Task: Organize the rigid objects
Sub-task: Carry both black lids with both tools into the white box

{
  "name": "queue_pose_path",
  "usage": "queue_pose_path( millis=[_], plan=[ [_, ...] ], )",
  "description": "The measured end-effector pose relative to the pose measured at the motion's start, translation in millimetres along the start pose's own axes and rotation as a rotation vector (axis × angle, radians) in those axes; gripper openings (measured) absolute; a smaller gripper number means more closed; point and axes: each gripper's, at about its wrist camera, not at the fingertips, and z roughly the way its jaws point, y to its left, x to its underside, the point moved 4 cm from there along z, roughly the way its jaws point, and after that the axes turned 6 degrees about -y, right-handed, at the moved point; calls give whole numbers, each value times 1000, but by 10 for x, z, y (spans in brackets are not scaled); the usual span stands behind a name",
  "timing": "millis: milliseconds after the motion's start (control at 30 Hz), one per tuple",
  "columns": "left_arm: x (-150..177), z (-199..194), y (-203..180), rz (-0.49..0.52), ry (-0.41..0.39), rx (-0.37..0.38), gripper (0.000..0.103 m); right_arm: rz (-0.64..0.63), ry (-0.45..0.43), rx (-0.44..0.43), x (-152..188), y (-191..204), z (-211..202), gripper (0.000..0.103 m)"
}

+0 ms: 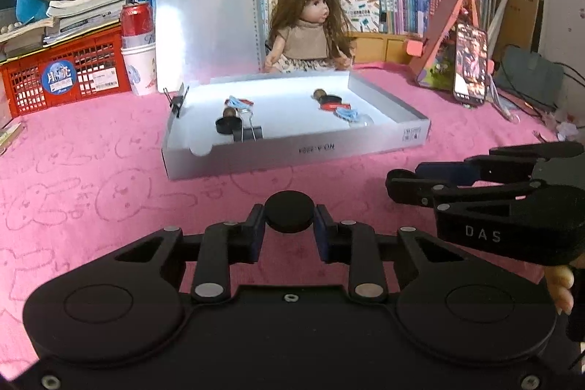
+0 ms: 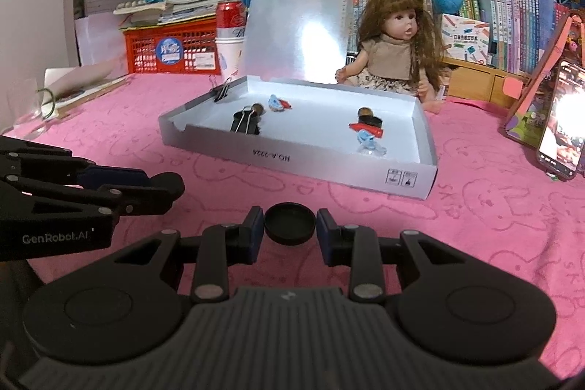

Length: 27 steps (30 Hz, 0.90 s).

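A: What do the grippers hold?
B: Left gripper (image 1: 289, 232) pinches a black round lid (image 1: 289, 211); right gripper (image 2: 290, 232) pinches a black round cap (image 2: 290, 223), both in front of the white box (image 1: 292, 150).
A: Inside the box?
B: A binder clip (image 1: 248, 130) at its near-left, a stamp (image 2: 367, 119) further right. A doll (image 1: 307, 31) sits behind it.

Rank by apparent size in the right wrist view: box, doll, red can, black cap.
1. box
2. doll
3 and 4. red can and black cap look alike; the cap sits close to the camera between the right fingers, so unranked.
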Motion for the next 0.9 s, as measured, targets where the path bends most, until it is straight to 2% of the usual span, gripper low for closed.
queue_pose_path(
  millis=[500, 900],
  plan=[
    [-562, 343, 63, -55, -26, -5, 27, 81, -22, 64, -427, -212, 231, 37],
    [-823, 796, 97, -84, -8, -49, 27, 149, -19, 81, -646, -397, 520, 37]
  ],
)
